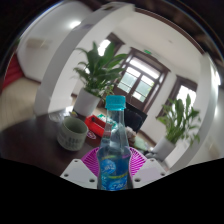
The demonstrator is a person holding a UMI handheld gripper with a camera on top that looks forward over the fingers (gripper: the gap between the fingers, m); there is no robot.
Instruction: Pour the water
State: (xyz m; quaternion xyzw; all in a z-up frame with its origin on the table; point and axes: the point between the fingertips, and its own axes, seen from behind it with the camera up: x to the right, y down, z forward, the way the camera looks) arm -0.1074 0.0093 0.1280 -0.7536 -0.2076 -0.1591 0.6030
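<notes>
we found the water bottle [114, 150] upright between the claw [115, 172] pads, apparently gripped at its lower body. we judged it thin-walled, slippery, bottom-heavy; the mug [70, 132] waited beyond.

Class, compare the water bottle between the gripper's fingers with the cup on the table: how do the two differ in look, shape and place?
The bottle is tall, slim and clear with a blue cap and label; the cup is short, wide and pale. The bottle is capped, the cup is open at the top. The bottle stands between the fingers of the gripper; the cup sits beyond them, off to one side on the table. Both stand upright.
</notes>
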